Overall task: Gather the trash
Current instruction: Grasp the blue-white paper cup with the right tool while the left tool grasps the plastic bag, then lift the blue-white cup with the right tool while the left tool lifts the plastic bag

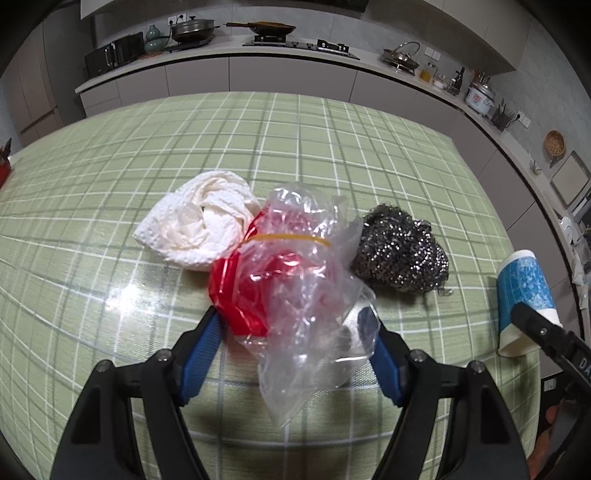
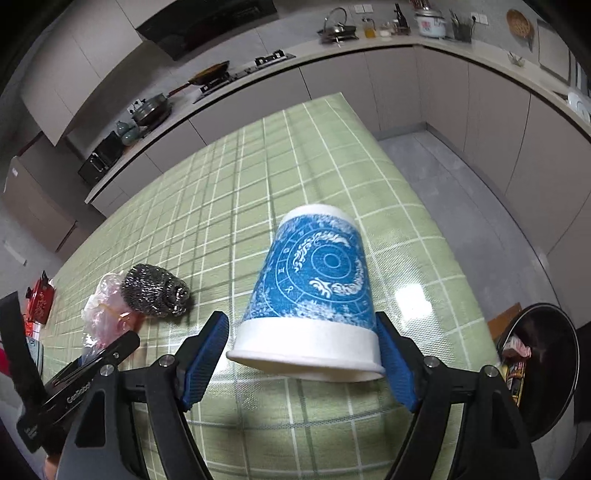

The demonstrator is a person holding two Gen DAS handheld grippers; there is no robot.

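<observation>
A clear plastic bag with red film inside and a yellow rubber band lies on the green checked table. My left gripper is open, its blue pads on either side of the bag. A crumpled white paper towel lies left of the bag and a steel wool scrubber right of it. A blue and white paper cup sits upside down and tilted between the open pads of my right gripper. The cup also shows at the right of the left wrist view.
A black trash bin with wrappers inside stands on the floor off the table's right edge. A red object lies at the table's far left. Kitchen counters with pans and a rice cooker run behind.
</observation>
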